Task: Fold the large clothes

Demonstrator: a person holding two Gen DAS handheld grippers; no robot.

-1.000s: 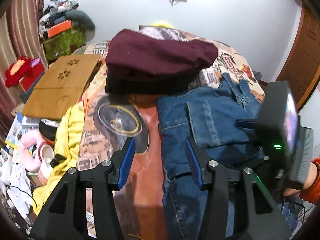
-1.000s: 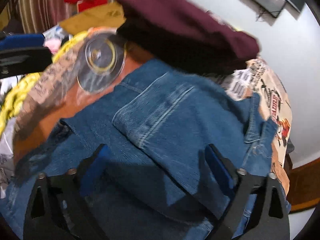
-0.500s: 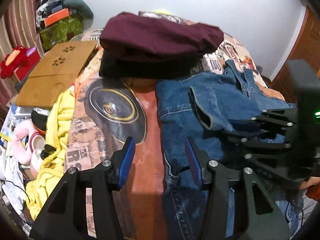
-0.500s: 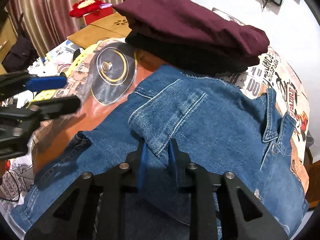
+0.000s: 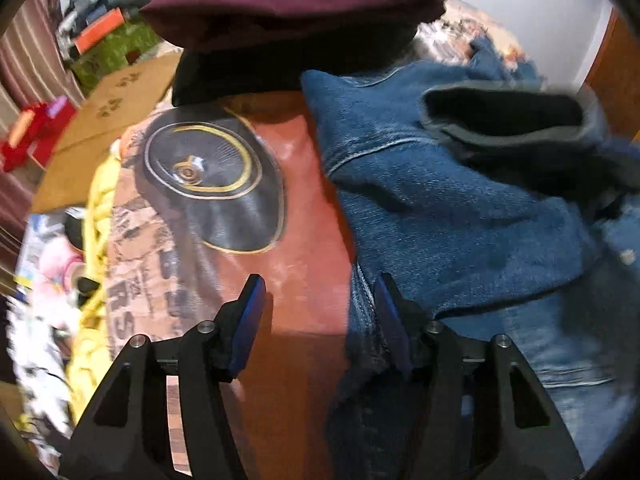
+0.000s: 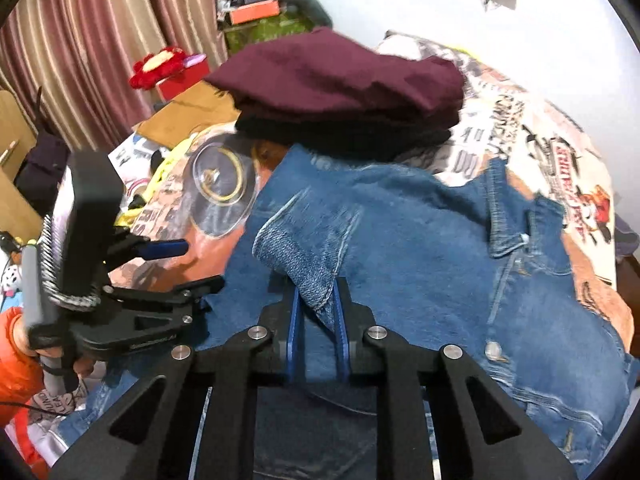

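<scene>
A blue denim jacket (image 6: 420,248) lies spread on the bed; it also shows in the left wrist view (image 5: 452,216). My right gripper (image 6: 316,308) is shut on a folded-up cuff of the jacket and lifts it off the fabric. My left gripper (image 5: 316,304) is open, low over the jacket's left edge, its right finger at the denim hem. It also shows in the right wrist view (image 6: 176,264), left of the jacket.
A stack of folded maroon and black clothes (image 6: 344,92) sits at the far side of the printed bedspread (image 5: 212,184). Yellow cloth (image 5: 96,216), a wooden board (image 5: 104,120) and clutter lie off the bed's left. A white wall is behind.
My right gripper has lifted the pinched denim cuff higher and drawn it back. My left gripper has moved forward and lower toward the jacket's left edge, still open.
</scene>
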